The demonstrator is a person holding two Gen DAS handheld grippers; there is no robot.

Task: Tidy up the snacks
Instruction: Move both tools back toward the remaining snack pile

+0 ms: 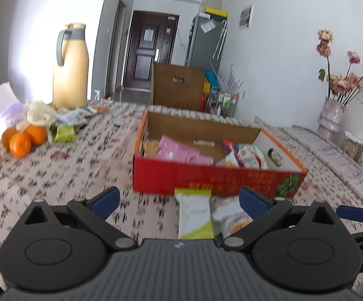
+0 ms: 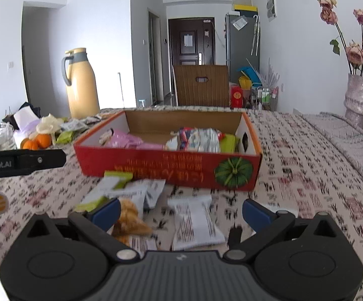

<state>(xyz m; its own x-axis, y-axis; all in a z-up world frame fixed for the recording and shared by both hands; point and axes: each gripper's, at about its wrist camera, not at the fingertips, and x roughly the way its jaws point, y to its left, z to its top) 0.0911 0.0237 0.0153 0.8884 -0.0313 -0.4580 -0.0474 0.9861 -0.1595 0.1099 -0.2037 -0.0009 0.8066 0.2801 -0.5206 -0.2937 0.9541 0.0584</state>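
A red cardboard box (image 1: 201, 175) (image 2: 156, 163) stands open on the patterned tablecloth, with pink packets (image 1: 179, 151) (image 2: 128, 140) and other wrapped snacks (image 1: 246, 155) (image 2: 199, 138) inside. Loose snacks lie in front of it. My left gripper (image 1: 180, 200) is open, and a white-and-green packet (image 1: 194, 217) lies between its fingers on the table, with a white-and-orange packet (image 1: 231, 219) just to the right. My right gripper (image 2: 181, 213) is open over a white printed packet (image 2: 194, 223). An orange-yellow packet (image 2: 128, 217) lies by its left finger, and a green-and-white one (image 2: 111, 183) lies farther ahead.
A yellow thermos jug (image 1: 70, 67) (image 2: 81, 82), oranges (image 1: 21, 138) (image 2: 37, 141) and a heap of more packets (image 1: 66, 123) sit at the far left. A vase of dried flowers (image 1: 330, 118) (image 2: 358, 97) stands at the right. A wooden chair back (image 2: 201, 85) rises beyond the table.
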